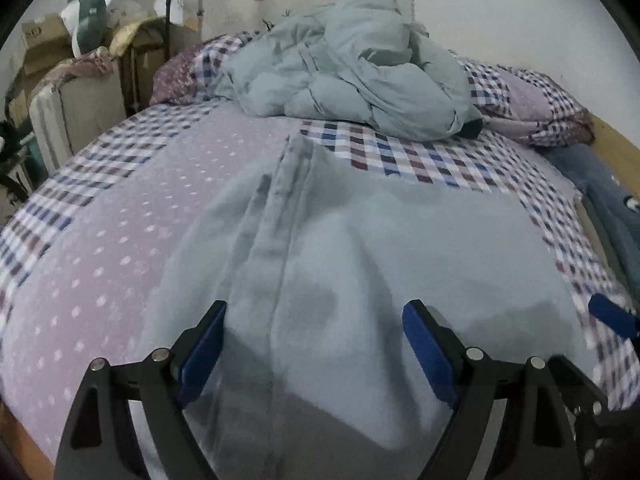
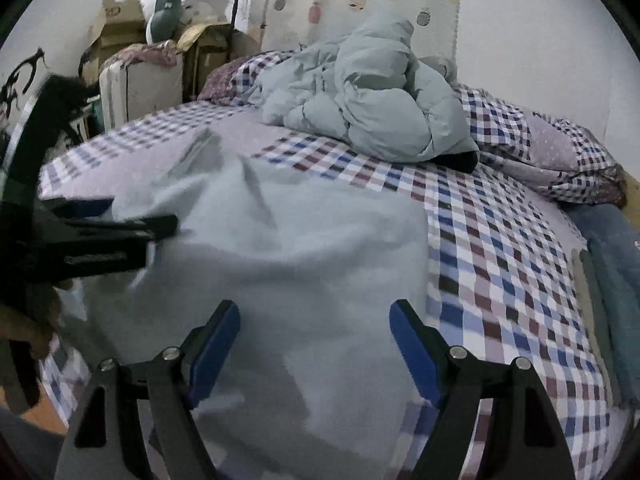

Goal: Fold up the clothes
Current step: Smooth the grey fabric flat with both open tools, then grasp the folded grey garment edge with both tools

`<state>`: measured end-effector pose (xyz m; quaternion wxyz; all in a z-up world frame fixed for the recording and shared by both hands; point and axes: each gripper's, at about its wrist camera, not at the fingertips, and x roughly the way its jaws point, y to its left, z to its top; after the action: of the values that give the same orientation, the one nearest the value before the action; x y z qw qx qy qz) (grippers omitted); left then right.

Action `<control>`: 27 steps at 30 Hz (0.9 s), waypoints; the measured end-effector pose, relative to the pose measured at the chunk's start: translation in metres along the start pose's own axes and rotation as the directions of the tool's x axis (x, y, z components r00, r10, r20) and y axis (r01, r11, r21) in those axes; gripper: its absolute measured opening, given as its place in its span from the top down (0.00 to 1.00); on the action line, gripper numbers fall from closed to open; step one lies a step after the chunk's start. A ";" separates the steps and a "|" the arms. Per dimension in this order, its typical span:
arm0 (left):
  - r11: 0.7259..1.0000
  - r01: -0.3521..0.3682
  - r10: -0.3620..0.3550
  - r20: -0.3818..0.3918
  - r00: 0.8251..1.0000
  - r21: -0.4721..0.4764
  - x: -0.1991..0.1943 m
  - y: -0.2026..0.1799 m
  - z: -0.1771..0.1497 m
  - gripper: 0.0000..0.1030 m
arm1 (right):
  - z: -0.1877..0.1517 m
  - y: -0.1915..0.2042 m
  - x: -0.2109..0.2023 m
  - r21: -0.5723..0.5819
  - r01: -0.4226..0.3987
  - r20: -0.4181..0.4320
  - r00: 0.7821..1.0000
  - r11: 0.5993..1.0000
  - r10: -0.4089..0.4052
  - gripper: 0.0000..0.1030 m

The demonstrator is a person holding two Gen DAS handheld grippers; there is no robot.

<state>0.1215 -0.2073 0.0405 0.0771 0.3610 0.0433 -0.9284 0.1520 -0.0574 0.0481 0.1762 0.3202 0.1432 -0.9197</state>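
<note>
Pale grey-blue garment (image 1: 360, 248) spread on the bed (image 1: 120, 216), which carries a lilac dotted and checked cover; the garment fills the near middle of both views. No brand, label or legible writing shows on the cloth; a cardboard box (image 1: 38, 34) at far left bears a small printed mark too small to read. The garment's long axis runs from the near edge of the bed away toward the headboard end, a bundle of lengthwise folds (image 1: 276, 200) tapering to a narrow far tip. Its near hem is cut off by the lower frame edge in both views, and the cloth is blurred, so what kind of garment it is cannot be told. Left gripper (image 1: 314, 346): jaws spread wide above the cloth, blue pads (image 1: 200, 356) apart, nothing between them. Right gripper (image 2: 314, 344): jaws likewise wide, empty, poised over the garment's right part. In the right wrist view the left gripper appears side-on at the left edge, with part of a hand below it. A crumpled grey quilt (image 1: 352, 68) lies at the far end of the bed, well apart from the garment; folded blue clothes (image 2: 612, 264) lie along the right edge; a plush toy (image 2: 166, 4) sits on the boxes
</note>
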 end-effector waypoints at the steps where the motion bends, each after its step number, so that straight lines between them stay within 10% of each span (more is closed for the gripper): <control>1: 1.000 -0.011 0.011 0.007 1.000 0.012 -0.005 0.000 -0.004 0.13 | -0.004 0.001 0.000 0.003 -0.004 -0.001 1.000 1.000 0.004 0.21; 16: 1.000 0.006 -0.007 -0.036 0.999 -0.013 -0.012 0.010 -0.032 0.12 | -0.002 -0.021 0.015 0.069 -0.142 -0.127 0.981 0.987 0.150 0.19; 27: 0.933 0.254 -0.271 -0.034 0.962 -0.256 -0.017 0.084 0.000 0.12 | 0.001 -0.126 0.019 0.430 -0.408 -0.099 0.865 0.805 0.492 0.12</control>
<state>0.1487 -0.2881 0.0501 -0.0045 0.3713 0.2101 -0.9044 0.0849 0.0509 0.0552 0.3062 0.4670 -0.1085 -0.8224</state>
